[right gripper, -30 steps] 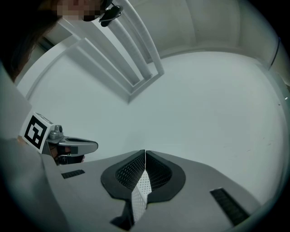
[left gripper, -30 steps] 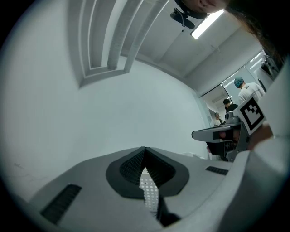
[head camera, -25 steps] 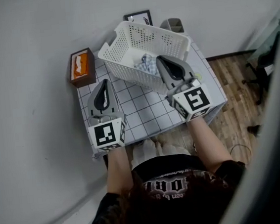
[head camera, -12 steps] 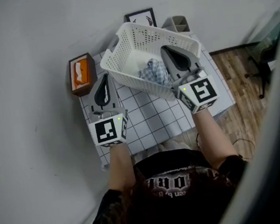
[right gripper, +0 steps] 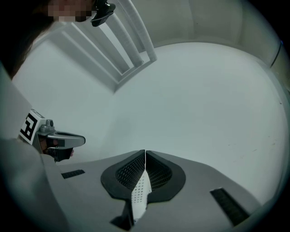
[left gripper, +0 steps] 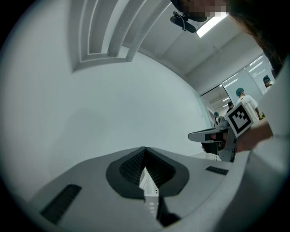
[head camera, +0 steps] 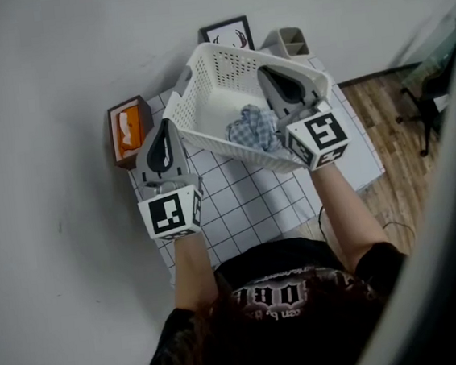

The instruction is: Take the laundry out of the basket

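The white perforated laundry basket (head camera: 235, 59) is held tilted above the gridded table (head camera: 246, 204). A blue-and-white checked cloth (head camera: 253, 128) lies inside against its near wall. My left gripper (head camera: 168, 127) is shut on the basket's left corner. In the left gripper view a strip of white basket wall (left gripper: 147, 183) is pinched between the closed jaws of the left gripper (left gripper: 144, 150). My right gripper (head camera: 264, 73) reaches over the right rim and is shut on it. A piece of basket wall (right gripper: 140, 192) sits between the jaws of the right gripper (right gripper: 145, 154).
An orange tissue box (head camera: 127, 127) stands at the table's left edge. A framed picture (head camera: 226, 33) and a grey holder (head camera: 288, 42) stand behind the basket by the wall. Wooden floor and an office chair (head camera: 427, 108) lie to the right.
The basket has been lifted and tipped, with both grippers moving up the view. The checked cloth shows more fully and has slid toward the near wall.
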Action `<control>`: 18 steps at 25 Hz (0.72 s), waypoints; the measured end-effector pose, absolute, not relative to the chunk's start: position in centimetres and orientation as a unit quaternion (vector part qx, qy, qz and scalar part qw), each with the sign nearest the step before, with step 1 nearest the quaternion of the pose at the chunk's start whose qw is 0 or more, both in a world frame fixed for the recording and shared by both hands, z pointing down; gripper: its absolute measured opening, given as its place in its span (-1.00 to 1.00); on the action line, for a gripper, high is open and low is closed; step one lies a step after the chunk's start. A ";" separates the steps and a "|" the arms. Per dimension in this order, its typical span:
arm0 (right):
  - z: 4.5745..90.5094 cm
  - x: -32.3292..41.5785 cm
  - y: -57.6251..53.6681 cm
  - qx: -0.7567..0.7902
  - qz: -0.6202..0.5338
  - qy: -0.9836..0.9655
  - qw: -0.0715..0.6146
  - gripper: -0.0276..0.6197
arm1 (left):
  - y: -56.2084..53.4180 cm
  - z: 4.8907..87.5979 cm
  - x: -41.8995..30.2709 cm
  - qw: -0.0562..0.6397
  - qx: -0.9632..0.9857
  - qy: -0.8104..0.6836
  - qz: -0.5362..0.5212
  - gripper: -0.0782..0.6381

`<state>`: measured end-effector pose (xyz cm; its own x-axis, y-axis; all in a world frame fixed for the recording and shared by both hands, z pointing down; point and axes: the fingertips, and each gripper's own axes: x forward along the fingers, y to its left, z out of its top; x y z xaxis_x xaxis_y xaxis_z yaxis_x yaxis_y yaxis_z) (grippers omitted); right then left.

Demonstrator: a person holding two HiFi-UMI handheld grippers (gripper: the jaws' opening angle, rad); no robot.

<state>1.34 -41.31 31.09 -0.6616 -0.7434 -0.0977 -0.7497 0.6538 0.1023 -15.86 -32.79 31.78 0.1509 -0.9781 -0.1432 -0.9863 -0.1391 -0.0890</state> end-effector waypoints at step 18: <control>40.0 -0.4 -44.0 -0.368 -0.057 0.924 -0.081 -0.82 | -35.3 32.0 -17.0 0.076 -0.766 0.638 0.025 -0.78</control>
<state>-0.36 -44.02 40.01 -0.7158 -0.6712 0.1926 -0.6898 0.7226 -0.0455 -16.98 -35.35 32.04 0.1856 -0.9732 -0.1358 -0.9809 -0.1754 -0.0838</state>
